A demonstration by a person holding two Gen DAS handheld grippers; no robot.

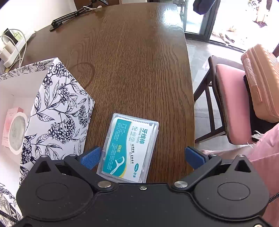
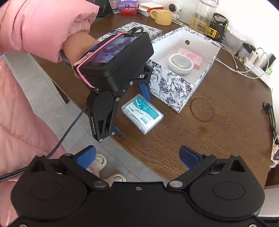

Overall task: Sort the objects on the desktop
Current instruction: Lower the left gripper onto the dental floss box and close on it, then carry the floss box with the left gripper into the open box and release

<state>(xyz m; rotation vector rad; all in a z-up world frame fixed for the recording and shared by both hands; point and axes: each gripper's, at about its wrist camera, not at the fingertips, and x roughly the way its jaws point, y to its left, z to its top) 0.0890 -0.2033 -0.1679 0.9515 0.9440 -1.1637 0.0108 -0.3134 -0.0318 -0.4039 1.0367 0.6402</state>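
Note:
A clear plastic dental floss box (image 1: 128, 148) (image 2: 142, 113) with a teal and white label lies flat on the brown wooden table (image 1: 136, 69). My left gripper (image 1: 142, 158) (image 2: 133, 111) is open, low over it, with blue pads on either side and not touching. Left of it stands an open floral-print box (image 1: 57, 111) (image 2: 172, 90). Inside sit a round white case (image 2: 180, 63) and a pink packet (image 2: 192, 57). My right gripper (image 2: 137, 158) hangs open and empty over the table's near edge.
The floral lid (image 2: 139, 28) lies behind the box. A yellow mug (image 2: 163, 16), bottles and small boxes crowd the far end. A power strip with cables (image 2: 256, 66) and a black stand (image 2: 271, 117) sit at the right. A pink chair with a suitcase (image 1: 261, 82) is beside the table.

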